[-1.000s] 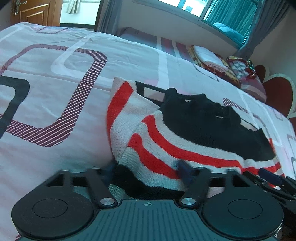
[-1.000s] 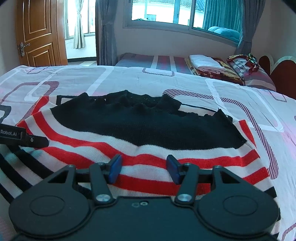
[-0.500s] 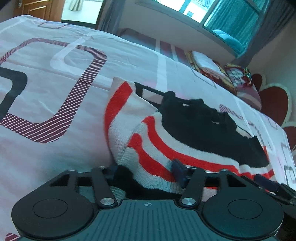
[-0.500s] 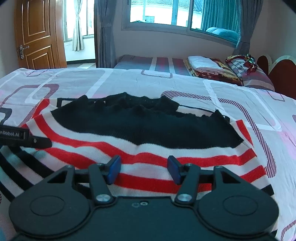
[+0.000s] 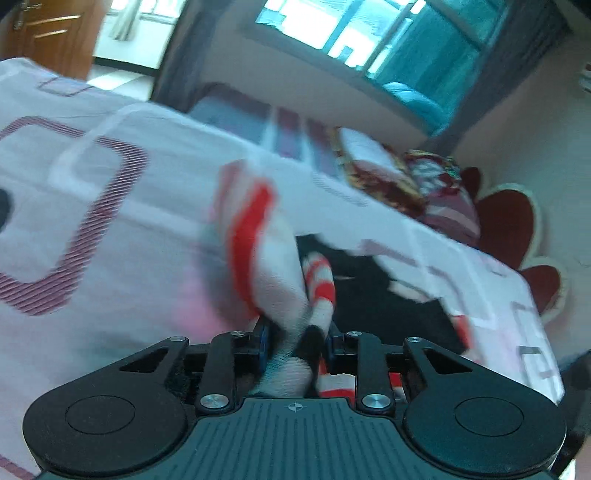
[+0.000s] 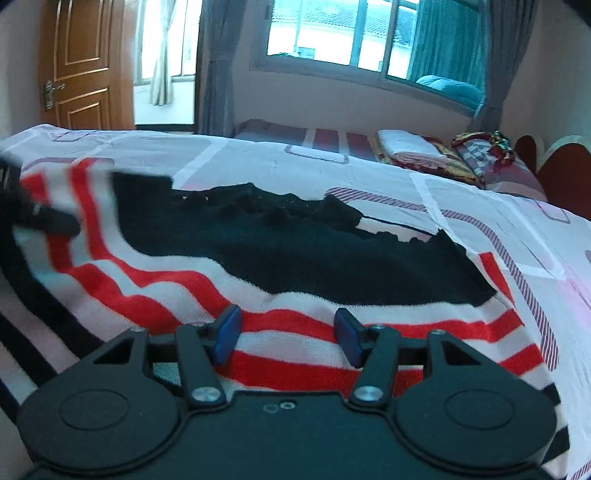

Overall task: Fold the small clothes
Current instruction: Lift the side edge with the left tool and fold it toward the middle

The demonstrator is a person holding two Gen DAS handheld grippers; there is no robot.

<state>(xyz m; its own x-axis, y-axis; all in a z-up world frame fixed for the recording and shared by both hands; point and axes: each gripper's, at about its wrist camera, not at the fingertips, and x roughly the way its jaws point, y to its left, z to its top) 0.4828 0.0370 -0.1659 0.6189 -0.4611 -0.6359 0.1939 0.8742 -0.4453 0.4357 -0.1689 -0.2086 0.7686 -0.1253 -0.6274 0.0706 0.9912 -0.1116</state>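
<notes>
The left claw (image 5: 295, 341) has just been closing and now pinches the striped sweater's (image 6: 295, 339) bunched edge. The right claw (image 6: 286, 334) hovers over the sweater on the bed (image 6: 461, 192), jaws apart.

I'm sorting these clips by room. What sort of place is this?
A bedroom, most likely. The striped sweater lies on a wide bed with a patterned sheet, folded bedding sits at its far end, and a curtained window and wooden door stand behind.

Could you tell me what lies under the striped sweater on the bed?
The striped sweater lies on the patterned bedsheet, which shows around its edges. Whatever is beneath its middle is covered. The left gripper has pinched up one edge.
</notes>
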